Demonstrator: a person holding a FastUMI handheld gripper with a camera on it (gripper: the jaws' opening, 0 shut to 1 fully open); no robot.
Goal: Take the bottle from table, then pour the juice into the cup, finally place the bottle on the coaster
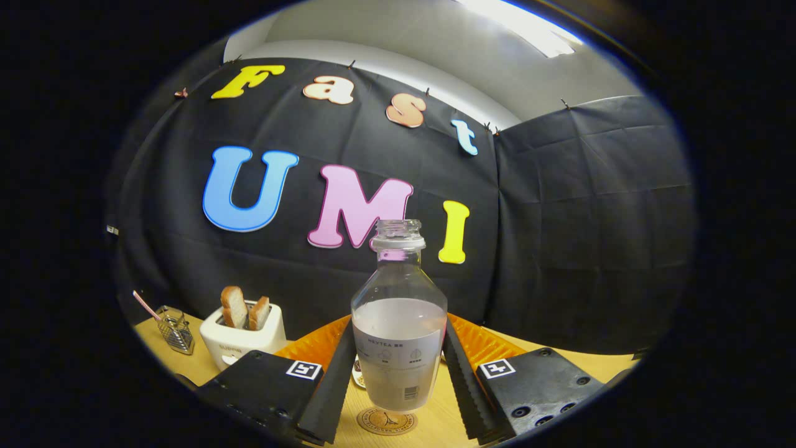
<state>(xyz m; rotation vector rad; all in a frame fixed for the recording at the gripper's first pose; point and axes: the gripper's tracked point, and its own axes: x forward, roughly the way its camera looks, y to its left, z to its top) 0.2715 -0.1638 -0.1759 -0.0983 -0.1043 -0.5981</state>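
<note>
Two ridged fingers (339,379) of the gripper (398,379) reach forward from the camera and press on either side of a clear, uncapped bottle (398,323), so the tongs are closed on it at the height of its label. It stands upright between them, filled with a pale, cloudy juice to roughly its shoulder, with the neck and open mouth bare above. Its base appears lifted off the wooden table (435,423), though the gap is hard to judge. Directly below the bottle, on the table between the fingers, lies a round coaster (386,421) printed with a small tower emblem. A small part of some round object shows just behind the left finger beside the bottle; what it is cannot be told. Farther off to the left stands a white toaster (244,339) with two slices of toast (234,307) sticking up, and beyond it a small wire basket (175,330) holding a pink-handled utensil (147,305).
</note>
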